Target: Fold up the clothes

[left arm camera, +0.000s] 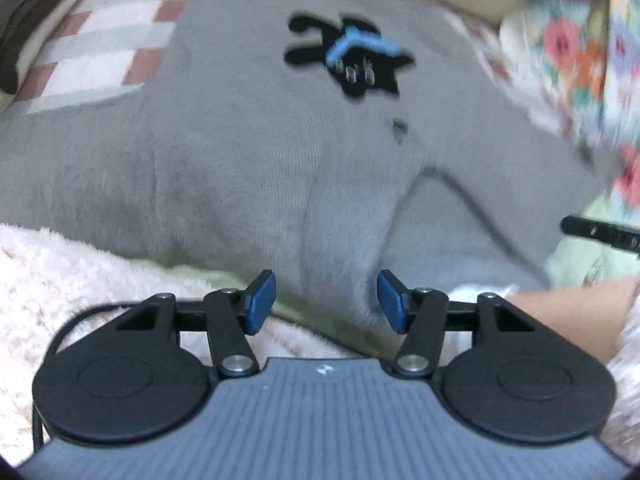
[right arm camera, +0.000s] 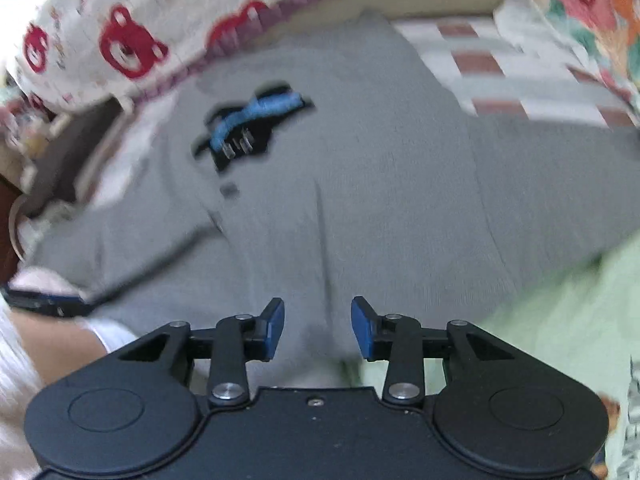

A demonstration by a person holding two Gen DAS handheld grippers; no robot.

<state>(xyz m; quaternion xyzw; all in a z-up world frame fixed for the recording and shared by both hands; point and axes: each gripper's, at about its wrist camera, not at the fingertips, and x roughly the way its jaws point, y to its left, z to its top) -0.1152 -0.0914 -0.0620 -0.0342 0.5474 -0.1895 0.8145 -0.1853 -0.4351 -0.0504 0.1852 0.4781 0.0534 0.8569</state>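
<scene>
A grey knitted sweater [left arm camera: 240, 152] [right arm camera: 380, 180] lies spread on the bed, with a black animal motif [left arm camera: 352, 56] [right arm camera: 252, 120] crossed by a blue band. My left gripper [left arm camera: 327, 302] hovers over the sweater's near edge, where a raised fold sits between the blue pads without being pinched. The jaws of my right gripper [right arm camera: 318, 328] also stand apart, with flat grey cloth under the gap. Each view shows a black tip of the other gripper at its edge [left arm camera: 600, 234] [right arm camera: 44, 302]. Both views are motion-blurred.
A red-and-white checked sheet [left arm camera: 100, 52] [right arm camera: 500, 64] lies under the sweater. Floral fabric [left arm camera: 568, 52], bear-print fabric [right arm camera: 120, 40] and a dark cushion [left arm camera: 32, 12] ring the bed. Close by are a fluffy pale blanket [left arm camera: 60, 280], light green cloth [right arm camera: 560, 320] and a person's forearm [left arm camera: 568, 316].
</scene>
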